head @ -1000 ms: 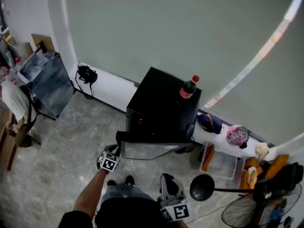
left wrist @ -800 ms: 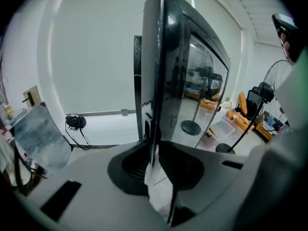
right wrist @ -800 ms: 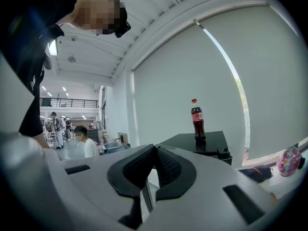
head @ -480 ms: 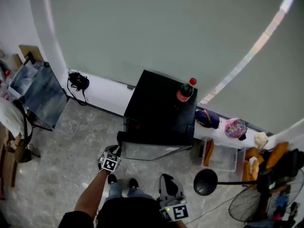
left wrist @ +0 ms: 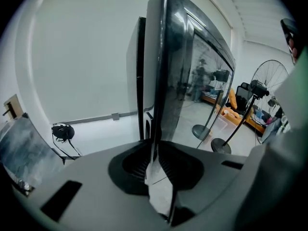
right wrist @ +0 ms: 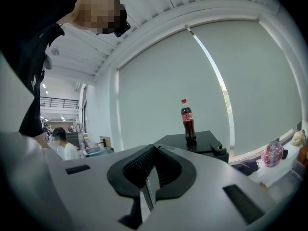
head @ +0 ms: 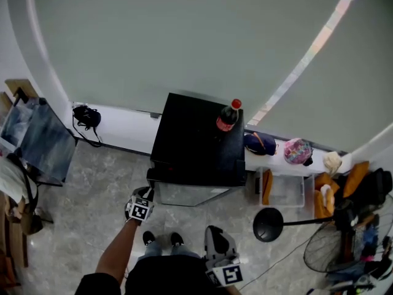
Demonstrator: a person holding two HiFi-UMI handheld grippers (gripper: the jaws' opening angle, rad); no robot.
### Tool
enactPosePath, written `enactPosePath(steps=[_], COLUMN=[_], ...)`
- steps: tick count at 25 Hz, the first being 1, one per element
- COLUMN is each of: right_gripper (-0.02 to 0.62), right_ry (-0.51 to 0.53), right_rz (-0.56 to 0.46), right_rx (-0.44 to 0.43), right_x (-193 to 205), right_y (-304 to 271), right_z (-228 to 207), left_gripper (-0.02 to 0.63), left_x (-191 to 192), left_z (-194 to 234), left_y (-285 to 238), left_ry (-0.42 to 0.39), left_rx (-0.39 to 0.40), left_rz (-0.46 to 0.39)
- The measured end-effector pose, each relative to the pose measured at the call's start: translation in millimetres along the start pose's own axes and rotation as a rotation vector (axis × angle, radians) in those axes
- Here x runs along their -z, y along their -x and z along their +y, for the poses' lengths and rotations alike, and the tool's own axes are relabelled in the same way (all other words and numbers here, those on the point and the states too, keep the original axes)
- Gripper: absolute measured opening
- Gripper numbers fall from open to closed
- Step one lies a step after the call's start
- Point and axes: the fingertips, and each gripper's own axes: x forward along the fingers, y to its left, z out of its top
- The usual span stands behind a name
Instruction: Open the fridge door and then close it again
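While the left gripper (left wrist: 153, 163) is clamped on the thin free edge of the door (left wrist: 168, 81), the fridge (head: 196, 134) sits against the far wall. That door is only a little ajar, its left corner swung out toward the person. The right gripper (right wrist: 148, 189) hangs near and to the right, jaws pressed together on nothing, pointing across at the bottle (right wrist: 187, 119).

Now the danger, as I read it. That's a pinch on a slick, narrow edge (no handle in it), so a pull off the door's own arc could let the grip slide off. And a hard shove shut could jolt the fridge and topple the bottle, which stands upright on the far right of the fridge top.
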Motion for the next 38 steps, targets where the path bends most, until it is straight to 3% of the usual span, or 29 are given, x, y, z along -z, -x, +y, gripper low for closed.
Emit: enactPosePath(steps=[6, 16, 23, 33, 38], right_gripper=[0.009, 0.009, 0.009, 0.008, 0.008], right_ry=[-0.006, 0.009, 0.006, 0.027, 0.064], right_rz=[0.019, -0.063, -0.050, -0.046, -0.037], right_rx=[0.054, 0.103, 0.152, 0.135, 0.122], right_x=[1, -5, -1, -10, -10], right_y=[-7, -14, -13, -20, -20], right_z=[-5, -2, 1, 4, -1], left_gripper=[0.055, 0.055, 0.033, 0.008, 0.008], left_x=[-12, -17, -18, -96, -125], left_z=[8, 10, 19, -3, -12], left_y=[-14, -18, -3, 164, 249], left_ry=[-0.019, -0.050, -0.077, -0.057, 0.045], left_rx=[0.017, 0.047, -0.024, 0.001, -0.057], left_rz=[0.004, 0.002, -0.035, -0.435, -0.581])
